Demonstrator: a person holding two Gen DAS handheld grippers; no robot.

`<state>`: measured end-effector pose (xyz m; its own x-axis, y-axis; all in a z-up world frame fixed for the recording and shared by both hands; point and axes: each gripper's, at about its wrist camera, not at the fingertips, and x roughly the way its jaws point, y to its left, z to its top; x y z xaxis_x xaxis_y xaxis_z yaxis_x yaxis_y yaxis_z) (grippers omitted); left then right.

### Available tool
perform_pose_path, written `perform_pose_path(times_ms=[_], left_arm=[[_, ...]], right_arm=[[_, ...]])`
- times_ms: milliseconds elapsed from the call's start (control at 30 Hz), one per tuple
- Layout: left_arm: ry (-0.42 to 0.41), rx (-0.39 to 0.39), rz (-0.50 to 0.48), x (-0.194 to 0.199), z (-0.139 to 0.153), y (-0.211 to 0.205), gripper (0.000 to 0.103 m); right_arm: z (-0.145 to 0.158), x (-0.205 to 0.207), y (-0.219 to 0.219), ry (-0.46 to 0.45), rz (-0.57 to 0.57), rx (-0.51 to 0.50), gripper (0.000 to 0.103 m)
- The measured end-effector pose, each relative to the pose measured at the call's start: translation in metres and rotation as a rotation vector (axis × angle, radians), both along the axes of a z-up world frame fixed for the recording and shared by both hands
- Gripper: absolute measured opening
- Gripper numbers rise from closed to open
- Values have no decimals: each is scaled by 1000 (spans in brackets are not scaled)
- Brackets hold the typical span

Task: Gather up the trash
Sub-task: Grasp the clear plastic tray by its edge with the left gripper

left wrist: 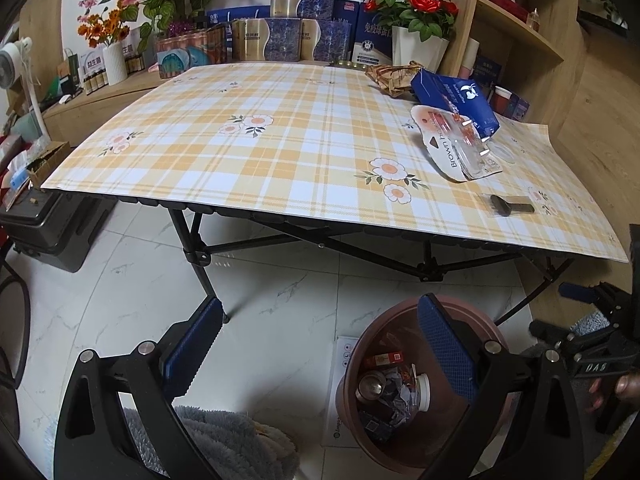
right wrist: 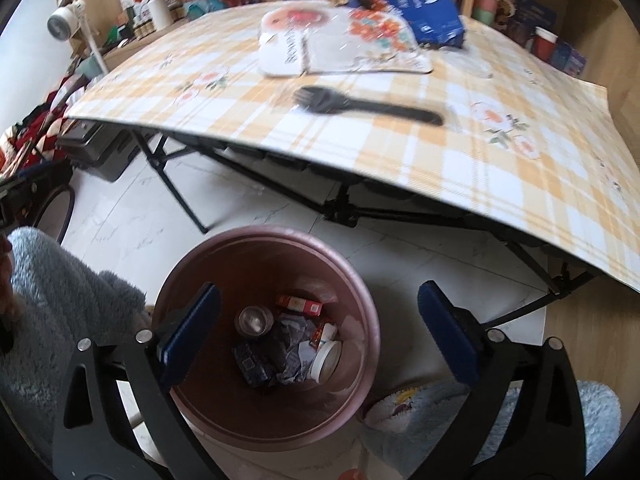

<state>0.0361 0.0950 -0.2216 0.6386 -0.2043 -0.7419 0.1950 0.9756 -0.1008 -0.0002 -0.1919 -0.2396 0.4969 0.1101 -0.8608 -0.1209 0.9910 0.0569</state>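
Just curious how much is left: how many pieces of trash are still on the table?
4: a black fork near the front edge, a clear packet behind it, a blue bag and crumpled brown paper farther back. Some may be hidden.

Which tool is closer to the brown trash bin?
Right. The right tool hangs open directly over the trash bin; the left tool sits off to its side, mostly over floor.

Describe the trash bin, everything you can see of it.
The trash bin is a round, open-topped bucket, brownish-pink, plastic by the look, with a rolled rim and no lid or liner visible. It stands upright on the white marble-look floor, just in front of the table's near edge. It is part full: a red carton, a metal can, crumpled wrappers, a dark blue packet and a white-lidded jar. The right gripper hangs above it, jaws open and empty.
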Motion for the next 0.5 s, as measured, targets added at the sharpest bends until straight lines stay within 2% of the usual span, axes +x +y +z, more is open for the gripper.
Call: perform_pose_path(times_ms=[200, 300, 400, 500], left_arm=[[-5, -61, -58, 11, 10, -13, 95], [1, -101, -119, 24, 19, -30, 95], [9, -156, -197, 47, 32, -52, 95], [31, -209, -238, 74, 41, -71, 95]], right_arm=[[16, 1, -24, -65, -93, 72, 97], [22, 2, -41, -102, -142, 122, 97], [30, 3, -58, -137, -176, 190, 97], [36, 6, -70, -160, -214, 209, 97]])
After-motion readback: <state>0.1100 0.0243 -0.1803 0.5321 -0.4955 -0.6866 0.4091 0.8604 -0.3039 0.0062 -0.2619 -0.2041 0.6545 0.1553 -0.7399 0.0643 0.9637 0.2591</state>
